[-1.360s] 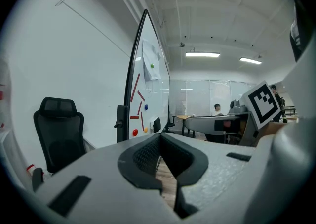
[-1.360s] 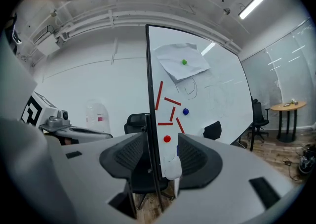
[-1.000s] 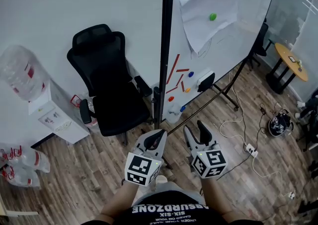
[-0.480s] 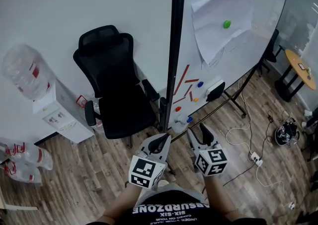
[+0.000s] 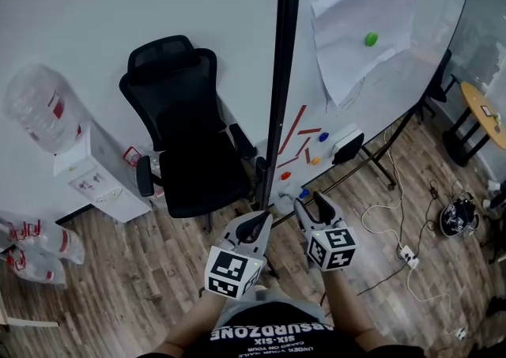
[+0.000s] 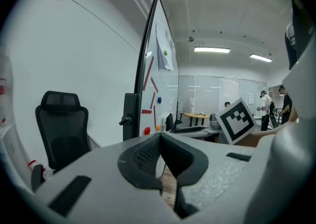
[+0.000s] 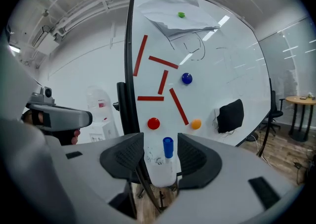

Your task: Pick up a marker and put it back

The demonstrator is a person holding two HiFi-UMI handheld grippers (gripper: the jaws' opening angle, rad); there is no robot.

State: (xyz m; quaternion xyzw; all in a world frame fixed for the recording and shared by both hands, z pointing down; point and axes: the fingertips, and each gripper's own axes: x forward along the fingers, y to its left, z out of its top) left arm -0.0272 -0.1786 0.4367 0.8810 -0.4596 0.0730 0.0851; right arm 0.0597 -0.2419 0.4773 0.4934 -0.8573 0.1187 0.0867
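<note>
A blue-capped marker [image 7: 168,147] is seen standing upright in a translucent white container [image 7: 159,171] near the lower left corner of the large whiteboard [image 7: 217,69], beside the black upright post [image 7: 127,65]. It is framed by the spread jaws of the right tool [image 7: 160,145], which is released and touches nothing. Red strips [image 7: 140,55] and a round blue magnet [image 7: 186,78] are fixed to the board above it. The left tool [image 6: 159,139] is clenched on nothing. A black office chair [image 5: 186,143] is set left of the post.

left gripper [image 6: 160,140] | jaws together, seemingly empty | whiteboard [image 6: 162,82] ahead
</note>
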